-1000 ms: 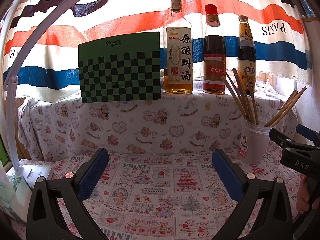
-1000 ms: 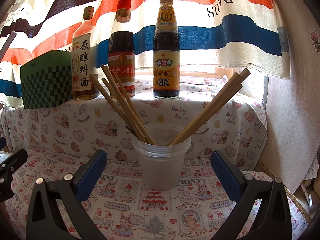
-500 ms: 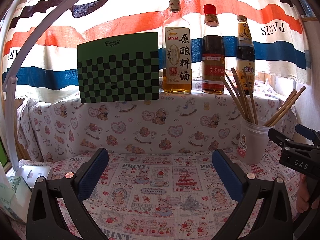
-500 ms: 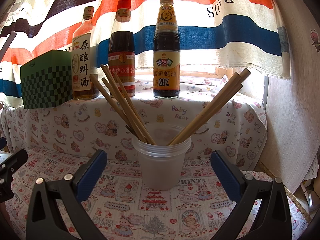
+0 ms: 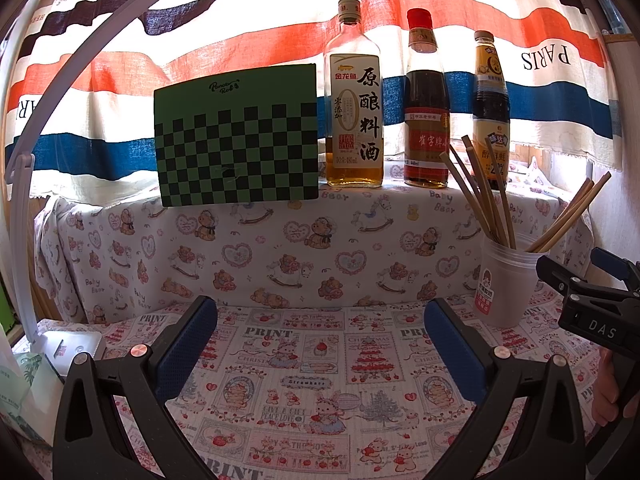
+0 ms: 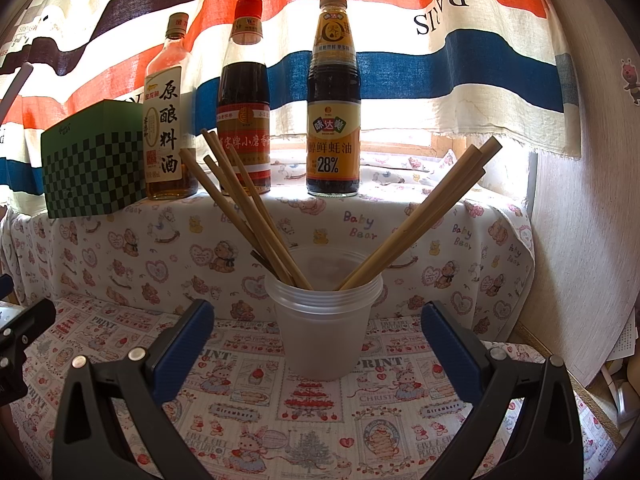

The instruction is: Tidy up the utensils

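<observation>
A translucent plastic cup (image 6: 324, 328) stands on the printed tablecloth (image 6: 320, 420), holding several wooden chopsticks (image 6: 256, 216) that lean left and right. The cup also shows at the right of the left wrist view (image 5: 502, 284). My right gripper (image 6: 318, 332) is open and empty, its blue pads on either side of the cup and a little in front of it. My left gripper (image 5: 320, 334) is open and empty over the bare cloth, left of the cup. The right gripper's black body shows in the left wrist view (image 5: 588, 304).
Three sauce bottles (image 5: 354, 96) (image 5: 426, 104) (image 5: 490, 108) and a green checkered box (image 5: 236, 136) stand on the raised ledge behind. A white lamp arm and base (image 5: 68, 344) are at the left. A wall (image 6: 592, 200) bounds the right side.
</observation>
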A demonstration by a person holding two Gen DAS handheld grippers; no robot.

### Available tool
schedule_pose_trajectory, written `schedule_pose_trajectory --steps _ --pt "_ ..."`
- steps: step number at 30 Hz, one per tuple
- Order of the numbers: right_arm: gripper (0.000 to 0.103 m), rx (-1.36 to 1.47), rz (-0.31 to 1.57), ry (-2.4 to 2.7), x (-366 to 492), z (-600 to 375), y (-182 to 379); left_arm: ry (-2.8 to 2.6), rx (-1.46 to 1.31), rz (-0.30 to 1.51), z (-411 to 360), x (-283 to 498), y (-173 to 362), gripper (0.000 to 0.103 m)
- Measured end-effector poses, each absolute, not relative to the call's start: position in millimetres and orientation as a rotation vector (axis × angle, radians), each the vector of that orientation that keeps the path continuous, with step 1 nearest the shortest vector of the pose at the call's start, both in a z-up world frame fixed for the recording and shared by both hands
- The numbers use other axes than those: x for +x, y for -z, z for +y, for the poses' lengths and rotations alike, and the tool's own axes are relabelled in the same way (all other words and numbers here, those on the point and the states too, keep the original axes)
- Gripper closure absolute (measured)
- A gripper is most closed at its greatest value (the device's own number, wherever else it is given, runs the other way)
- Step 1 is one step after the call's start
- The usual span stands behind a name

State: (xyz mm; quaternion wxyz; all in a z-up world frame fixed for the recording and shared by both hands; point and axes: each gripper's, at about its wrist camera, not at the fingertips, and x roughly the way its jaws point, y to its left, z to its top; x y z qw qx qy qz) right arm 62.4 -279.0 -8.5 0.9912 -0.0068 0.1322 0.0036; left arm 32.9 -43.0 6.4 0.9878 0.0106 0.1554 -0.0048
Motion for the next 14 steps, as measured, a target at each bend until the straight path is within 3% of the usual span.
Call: schedule_pose_trajectory --steps 14 --pt "0.000 -0.007 0.280 0.066 63.4 -278.6 11.1 0.030 0.023 0.313 -45.2 32.7 -6.1 0.000"
